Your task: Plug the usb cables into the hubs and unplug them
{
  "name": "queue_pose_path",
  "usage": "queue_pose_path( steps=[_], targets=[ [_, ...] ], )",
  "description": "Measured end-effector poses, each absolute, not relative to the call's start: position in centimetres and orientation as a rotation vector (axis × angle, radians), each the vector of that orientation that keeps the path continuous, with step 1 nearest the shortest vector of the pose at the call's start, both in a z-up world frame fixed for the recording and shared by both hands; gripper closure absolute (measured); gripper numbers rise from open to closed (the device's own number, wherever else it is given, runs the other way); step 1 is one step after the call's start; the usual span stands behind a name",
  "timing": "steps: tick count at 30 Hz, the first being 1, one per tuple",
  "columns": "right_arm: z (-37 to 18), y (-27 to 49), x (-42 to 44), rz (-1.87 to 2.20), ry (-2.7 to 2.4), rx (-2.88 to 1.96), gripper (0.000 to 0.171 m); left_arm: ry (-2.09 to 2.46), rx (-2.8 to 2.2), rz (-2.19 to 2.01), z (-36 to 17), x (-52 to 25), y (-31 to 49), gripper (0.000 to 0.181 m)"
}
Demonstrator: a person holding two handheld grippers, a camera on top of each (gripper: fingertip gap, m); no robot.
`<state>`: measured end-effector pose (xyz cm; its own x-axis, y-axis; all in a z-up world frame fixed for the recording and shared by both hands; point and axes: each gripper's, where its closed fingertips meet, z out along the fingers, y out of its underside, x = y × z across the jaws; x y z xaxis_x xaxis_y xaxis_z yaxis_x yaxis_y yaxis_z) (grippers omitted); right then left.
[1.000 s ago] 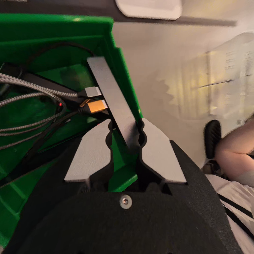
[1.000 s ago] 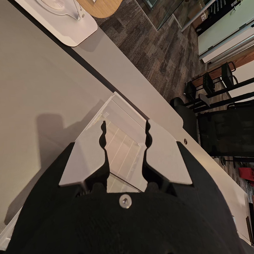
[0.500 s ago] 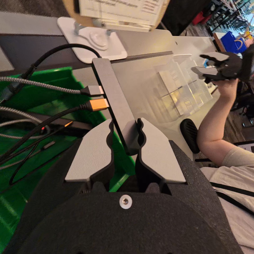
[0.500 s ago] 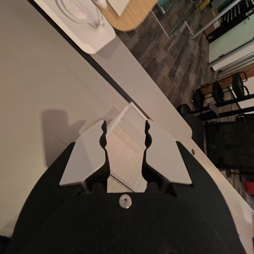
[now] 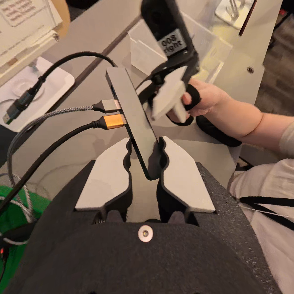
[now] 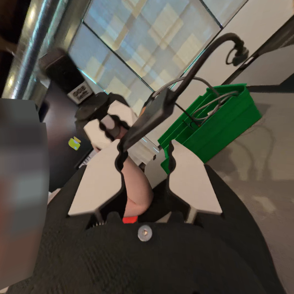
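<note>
slim grey hub (image 5: pixel 135 114) tilted, held above table; silver-plug braided cable (image 5: pixel 109 105) and orange-plug black cable (image 5: pixel 113 121) plugged into side.

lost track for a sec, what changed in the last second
The left gripper has carried the hub up out of the green bin and over the table. The right gripper has swung round from the clear box to face the hub, jaws open. Unchanged: the left grip on the hub, and the silver plug and orange plug in it.

Green bin (image 5: pixel 19 211) cut off, left edge.
</note>
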<state>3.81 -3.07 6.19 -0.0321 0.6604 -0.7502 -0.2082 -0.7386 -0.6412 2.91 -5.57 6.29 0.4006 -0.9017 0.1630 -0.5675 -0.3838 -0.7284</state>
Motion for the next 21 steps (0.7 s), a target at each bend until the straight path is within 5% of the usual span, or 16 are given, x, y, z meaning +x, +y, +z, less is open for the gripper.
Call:
queue_pose_path(
  steps=[4, 8, 14, 21],
  targets=[
    [6.7, -2.6, 5.0, 2.133, -0.320, -1.524, 0.156, 1.397, -2.080, -0.704, 4.5, 5.1, -6.7, 0.148],
    [7.4, -3.0, 6.1, 2.201, -0.398, -1.461, 0.158, 1.367, -2.010, -0.777, 6.0, 4.9, -6.9, 0.158],
    [11.4, -4.7, 9.3, 1.935, -0.615, -1.366, 0.159, 1.092, -1.950, -0.812, 10.4, -2.3, -5.4, 0.148],
    [15.7, -6.5, 13.3, 1.750, -0.645, -1.266, 0.159, 0.896, -1.977, -0.515, 9.0, -11.1, -0.5, 0.116]
  ],
)
